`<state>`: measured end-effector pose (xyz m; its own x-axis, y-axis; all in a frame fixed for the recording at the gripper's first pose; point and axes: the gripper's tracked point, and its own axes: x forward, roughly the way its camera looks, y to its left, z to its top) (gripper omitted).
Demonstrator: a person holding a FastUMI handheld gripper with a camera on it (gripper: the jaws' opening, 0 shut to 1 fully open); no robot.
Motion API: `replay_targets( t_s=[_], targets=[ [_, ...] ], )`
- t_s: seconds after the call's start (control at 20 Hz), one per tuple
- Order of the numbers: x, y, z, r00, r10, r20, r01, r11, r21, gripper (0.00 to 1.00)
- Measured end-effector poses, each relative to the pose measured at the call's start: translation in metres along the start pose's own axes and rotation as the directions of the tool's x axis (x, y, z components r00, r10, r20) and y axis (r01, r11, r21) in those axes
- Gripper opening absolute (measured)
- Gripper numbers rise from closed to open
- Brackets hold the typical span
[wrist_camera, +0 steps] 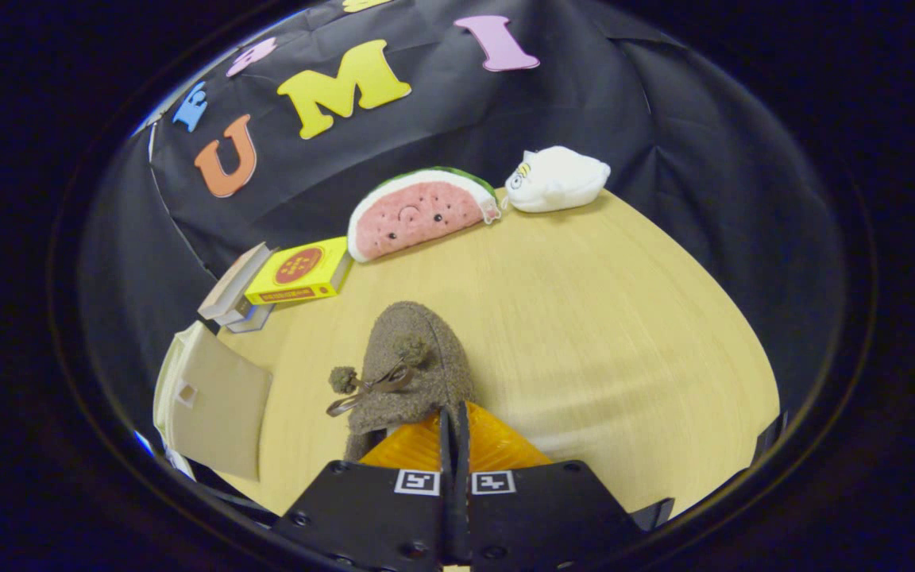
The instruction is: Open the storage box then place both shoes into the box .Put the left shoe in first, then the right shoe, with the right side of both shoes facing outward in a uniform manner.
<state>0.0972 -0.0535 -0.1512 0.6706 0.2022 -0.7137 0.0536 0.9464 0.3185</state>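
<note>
A brown fuzzy shoe (418,361) with two pom-poms and a lace bow on top points its toe away from me, just ahead of my fingers. My gripper (453,433) is shut on the shoe's heel rim, its fingers (414,453) pressed almost together on a thin dark edge. The shoe's heel end is hidden behind the fingers. Whether the shoe rests on the wooden table (600,334) or hangs above it, I cannot tell. To the left of the shoe, at the table's edge, stands the storage box (215,397), a beige panel with a pale rim turned toward me; its inside is hidden.
A yellow book (299,272) lies on a small stack of books (235,298) beyond the box. Farther back, against the black cloth wall, sit a watermelon plush (418,213) and a white plush (557,179). Bare tabletop spreads to the right of the shoe.
</note>
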Motion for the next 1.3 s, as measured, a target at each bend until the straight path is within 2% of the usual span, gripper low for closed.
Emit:
replay_targets(
  t_s=[0.2, 0.45, 0.6, 0.8, 1.05, 1.3],
  targets=[
    [-0.039, 0.077, 0.021, 0.997, 0.05, 0.055, -0.053, 0.996, 0.065, 0.0],
    [-0.071, 0.187, 0.036, 0.989, 0.09, 0.116, -0.098, 0.993, 0.073, 0.0],
    [-0.071, 0.251, 0.025, 0.987, 0.115, 0.114, -0.121, 0.992, 0.044, 0.0],
    [-0.062, 0.328, -0.008, 0.985, 0.15, 0.09, -0.156, 0.986, 0.064, 0.0],
    [-0.037, 0.384, -0.049, 0.987, 0.148, 0.057, -0.151, 0.988, 0.043, 0.0],
    [-0.018, 0.389, -0.067, 0.99, 0.111, 0.083, -0.116, 0.992, 0.054, 0.0]
  ],
)
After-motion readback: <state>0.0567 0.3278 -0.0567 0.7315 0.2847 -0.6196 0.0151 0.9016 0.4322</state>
